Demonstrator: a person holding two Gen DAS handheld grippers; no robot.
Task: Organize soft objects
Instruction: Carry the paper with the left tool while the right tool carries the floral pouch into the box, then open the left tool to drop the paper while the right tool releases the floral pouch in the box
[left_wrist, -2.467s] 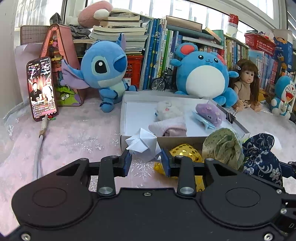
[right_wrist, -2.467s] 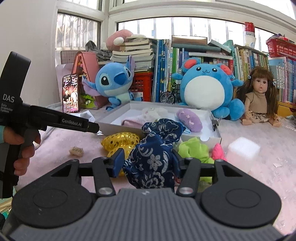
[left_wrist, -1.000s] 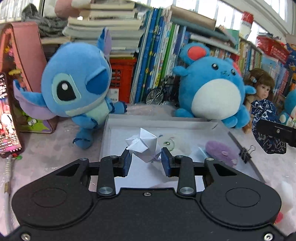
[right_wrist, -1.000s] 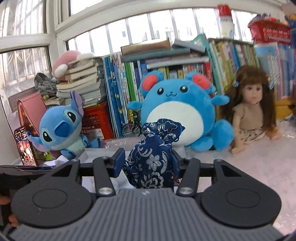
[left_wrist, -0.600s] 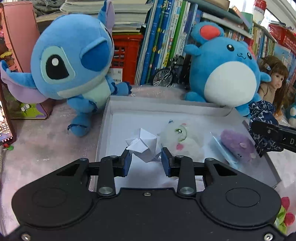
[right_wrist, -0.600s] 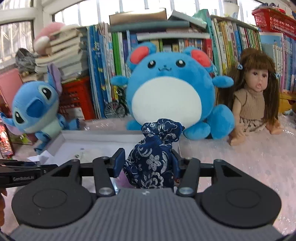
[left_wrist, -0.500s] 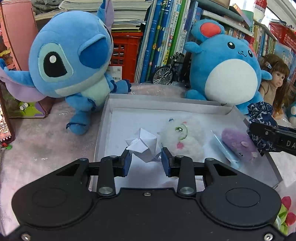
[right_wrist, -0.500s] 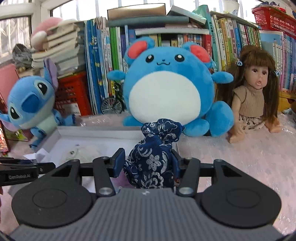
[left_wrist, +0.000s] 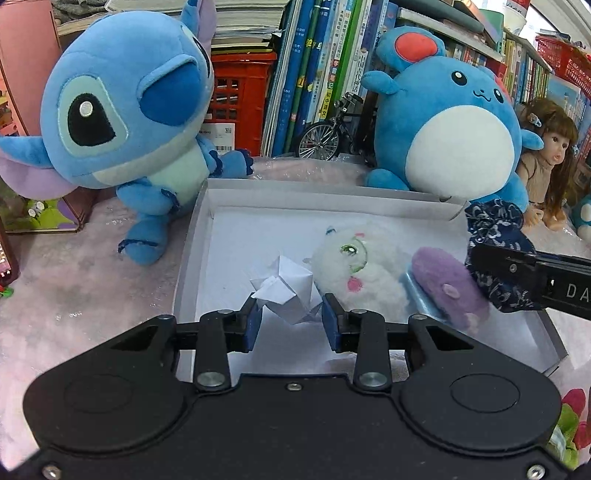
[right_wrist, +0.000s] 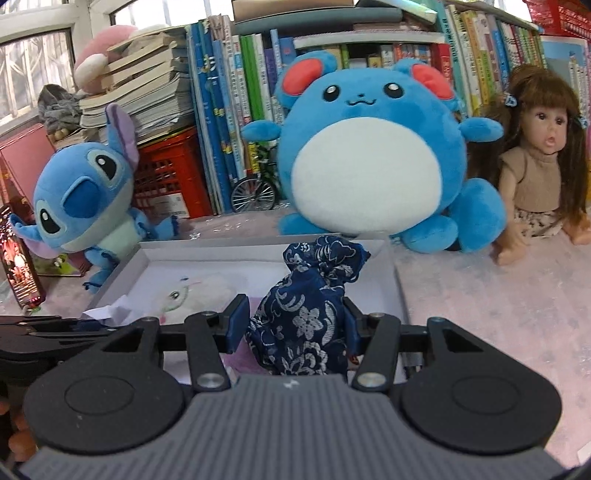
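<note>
Both claws hovering loaded over the shallow white cardboard box (left_wrist: 376, 206)

The left gripper (left_wrist: 291, 317), angling downward, is pinching a crumpled white paper wad (left_wrist: 286, 288) above the box floor; the right gripper (right_wrist: 291, 325) is clamping a navy floral cloth pouch (right_wrist: 310, 306), which is hiding most of the purple plush (left_wrist: 448, 288) beside the fluffy white plush (left_wrist: 354, 269).

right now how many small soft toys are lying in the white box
2: a white plush mid-box and a purple plush on its right. More may hide behind the left gripper.
</note>
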